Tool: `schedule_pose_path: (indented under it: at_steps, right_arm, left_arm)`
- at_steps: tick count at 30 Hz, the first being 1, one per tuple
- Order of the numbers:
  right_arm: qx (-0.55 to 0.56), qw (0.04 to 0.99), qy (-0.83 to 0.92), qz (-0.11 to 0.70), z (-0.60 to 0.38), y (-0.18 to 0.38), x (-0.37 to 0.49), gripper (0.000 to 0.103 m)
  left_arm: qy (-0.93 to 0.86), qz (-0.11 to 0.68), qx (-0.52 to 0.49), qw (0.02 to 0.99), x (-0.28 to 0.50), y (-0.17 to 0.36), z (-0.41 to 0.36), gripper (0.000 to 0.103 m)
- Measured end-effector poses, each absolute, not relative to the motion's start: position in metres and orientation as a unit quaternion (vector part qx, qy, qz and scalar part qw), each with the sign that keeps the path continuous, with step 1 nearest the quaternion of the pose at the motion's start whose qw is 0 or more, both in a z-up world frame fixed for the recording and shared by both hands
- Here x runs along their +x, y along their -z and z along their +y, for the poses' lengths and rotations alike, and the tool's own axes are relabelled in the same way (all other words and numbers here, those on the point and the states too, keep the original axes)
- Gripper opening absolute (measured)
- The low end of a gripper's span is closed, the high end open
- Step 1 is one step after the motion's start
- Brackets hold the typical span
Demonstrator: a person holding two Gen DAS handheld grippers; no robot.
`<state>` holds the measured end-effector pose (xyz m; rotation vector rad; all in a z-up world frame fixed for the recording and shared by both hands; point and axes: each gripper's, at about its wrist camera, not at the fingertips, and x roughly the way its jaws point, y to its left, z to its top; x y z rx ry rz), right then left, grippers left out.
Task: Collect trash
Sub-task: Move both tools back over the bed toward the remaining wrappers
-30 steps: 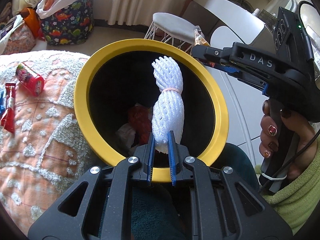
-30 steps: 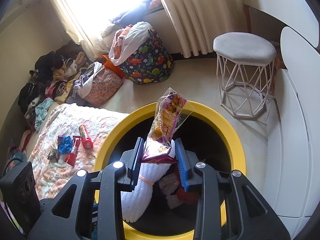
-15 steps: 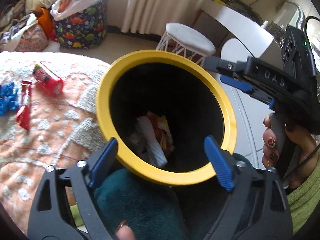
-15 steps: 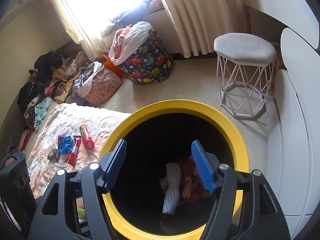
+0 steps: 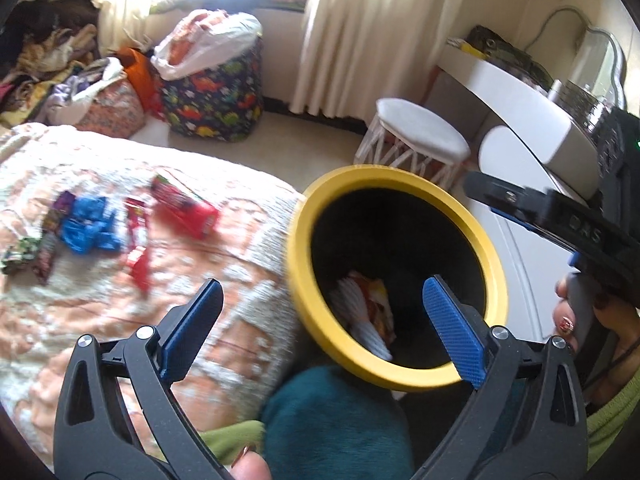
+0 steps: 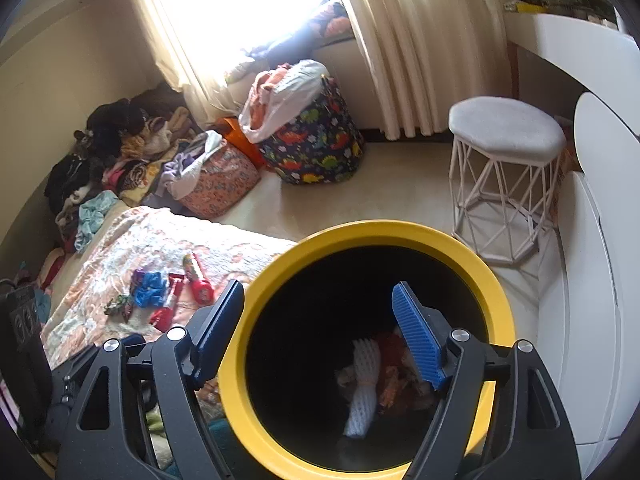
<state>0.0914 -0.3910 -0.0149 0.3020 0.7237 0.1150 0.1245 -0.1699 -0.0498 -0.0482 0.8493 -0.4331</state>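
Hovering over the yellow-rimmed bin (image 6: 496,304), the right gripper (image 6: 318,334) has its jaws opening with nothing between the blue pads; the left gripper (image 5: 322,326) is likewise opening wide and empty, its view swung toward the bed. Inside the bin, at about 6 o'clock of its mouth, lie a white foam net sleeve (image 6: 364,384) and crumpled snack wrappers (image 6: 394,364).

What remains sits on the quilted bedspread (image 5: 100,168), at roughly 10 o'clock from the left gripper: a red tube-shaped packet (image 5: 186,208), a crumpled blue wrapper (image 5: 90,230), a thin red sachet (image 5: 138,256) and some dark foil scraps (image 5: 24,254) (too blurred to name further).

All of it looks feather-light and soft, and the films are probably slick, so a pinch across the middle of a crumple or along a sealed edge should hold best. The red packet seems the stiffest; gripping across its short width, clear of the loose quilt tufts, looks safest.
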Motion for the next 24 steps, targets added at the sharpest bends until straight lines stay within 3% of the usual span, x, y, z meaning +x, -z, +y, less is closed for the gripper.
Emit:
schedule_pose_path:
  at_steps: [13,24]
  right_arm:
    - [0.111,0.947,-0.114,0.278,-0.342,-0.010,0.073,0.081]
    - [0.062,0.945,-0.169,0.271,-0.278,-0.016,0.074,0.086]
  left_arm:
    - [0.136,0.331,-0.037,0.933,0.123,0.022,-0.103,0.092]
    - [0.085,0.307,-0.069,0.945,0.127,0.020,-0.058,0.092]
